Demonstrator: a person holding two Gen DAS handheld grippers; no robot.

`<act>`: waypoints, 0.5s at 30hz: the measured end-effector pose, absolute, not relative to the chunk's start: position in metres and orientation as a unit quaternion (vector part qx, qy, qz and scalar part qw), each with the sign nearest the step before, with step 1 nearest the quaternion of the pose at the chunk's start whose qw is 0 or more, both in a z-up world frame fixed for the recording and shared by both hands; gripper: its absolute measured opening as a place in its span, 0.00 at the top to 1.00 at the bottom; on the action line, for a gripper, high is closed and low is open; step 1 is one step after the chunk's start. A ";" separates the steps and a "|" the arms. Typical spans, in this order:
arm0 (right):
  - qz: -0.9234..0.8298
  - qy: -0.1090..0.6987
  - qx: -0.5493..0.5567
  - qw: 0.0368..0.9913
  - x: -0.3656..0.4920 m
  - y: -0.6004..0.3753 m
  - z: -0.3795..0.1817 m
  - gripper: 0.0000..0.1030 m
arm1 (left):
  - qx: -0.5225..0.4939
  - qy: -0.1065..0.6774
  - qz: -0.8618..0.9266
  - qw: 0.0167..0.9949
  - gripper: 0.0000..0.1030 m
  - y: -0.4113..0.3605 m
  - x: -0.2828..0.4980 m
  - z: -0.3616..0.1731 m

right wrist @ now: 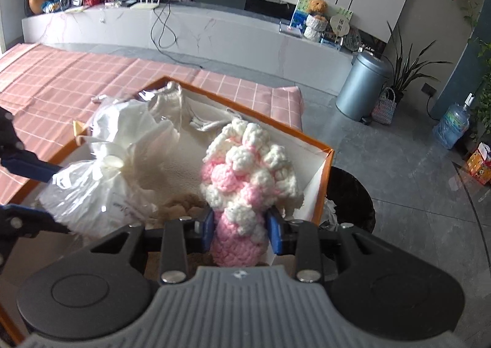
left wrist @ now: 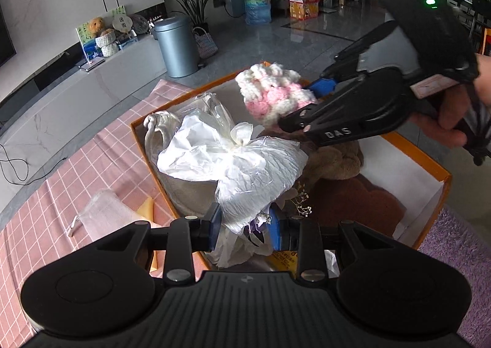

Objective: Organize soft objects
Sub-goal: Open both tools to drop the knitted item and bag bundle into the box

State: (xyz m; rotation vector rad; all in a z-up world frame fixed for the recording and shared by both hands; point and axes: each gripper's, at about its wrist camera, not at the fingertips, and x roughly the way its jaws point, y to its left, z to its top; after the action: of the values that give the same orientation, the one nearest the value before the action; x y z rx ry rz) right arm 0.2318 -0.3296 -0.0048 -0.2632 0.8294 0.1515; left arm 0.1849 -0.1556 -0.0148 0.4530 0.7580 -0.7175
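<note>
An orange box (left wrist: pixel 442 182) with a white lining stands on the table, and it also shows in the right wrist view (right wrist: pixel 326 153). My left gripper (left wrist: pixel 245 226) is shut on a white wrapped bouquet (left wrist: pixel 233 160) in clear plastic with a ribbon bow, held over the box. The bouquet also shows in the right wrist view (right wrist: pixel 101 170). My right gripper (right wrist: pixel 241 226) is shut on a pink and white knitted piece (right wrist: pixel 248 170), held above the box's far end. In the left wrist view the right gripper (left wrist: pixel 310 96) holds the knit (left wrist: pixel 273 87). A brown plush (left wrist: pixel 337 160) and cream cloth lie inside.
A pink checked tablecloth (left wrist: pixel 61 182) covers the table, with a pale pink pouch (left wrist: pixel 104 216) beside the box. A black bin (right wrist: pixel 353 194) stands by the box's far corner. A grey pedal bin (right wrist: pixel 359 87), a water bottle (right wrist: pixel 451 127) and plants stand on the floor.
</note>
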 end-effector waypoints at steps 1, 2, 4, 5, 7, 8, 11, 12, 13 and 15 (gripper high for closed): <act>0.073 0.405 -0.133 0.902 0.236 -0.328 -0.009 0.64 | 0.216 0.360 -0.340 0.841 0.65 -0.155 0.186 -0.016; 0.072 0.408 -0.139 0.900 0.239 -0.328 -0.012 0.62 | 0.217 0.361 -0.340 0.841 0.65 -0.156 0.188 -0.016; 0.069 0.413 -0.144 0.897 0.240 -0.326 -0.017 0.59 | 0.217 0.363 -0.342 0.839 0.65 -0.156 0.189 -0.016; 0.068 0.413 -0.145 0.897 0.241 -0.326 -0.019 0.56 | 0.216 0.364 -0.342 0.839 0.65 -0.155 0.190 -0.017; 0.064 0.411 -0.146 0.897 0.241 -0.325 -0.020 0.53 | 0.214 0.365 -0.343 0.839 0.65 -0.155 0.192 -0.017; 0.062 0.410 -0.147 0.898 0.242 -0.325 -0.020 0.52 | 0.213 0.365 -0.344 0.838 0.65 -0.155 0.192 -0.017; 0.061 0.412 -0.147 0.897 0.241 -0.324 -0.018 0.50 | 0.212 0.365 -0.345 0.838 0.65 -0.154 0.191 -0.017; 0.060 0.410 -0.148 0.898 0.240 -0.323 -0.017 0.48 | 0.212 0.365 -0.347 0.838 0.65 -0.154 0.190 -0.016; 0.058 0.407 -0.152 0.899 0.237 -0.323 -0.015 0.47 | 0.213 0.365 -0.348 0.837 0.65 -0.154 0.190 -0.015; 0.050 0.397 -0.160 0.902 0.231 -0.321 -0.010 0.43 | 0.215 0.365 -0.354 0.834 0.65 -0.153 0.187 -0.013</act>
State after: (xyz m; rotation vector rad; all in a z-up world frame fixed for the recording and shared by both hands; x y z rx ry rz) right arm 0.2309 -0.3207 -0.0097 -0.3306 0.8207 0.1037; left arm 0.1865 -0.1530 -0.0134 0.4550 0.7733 -0.7489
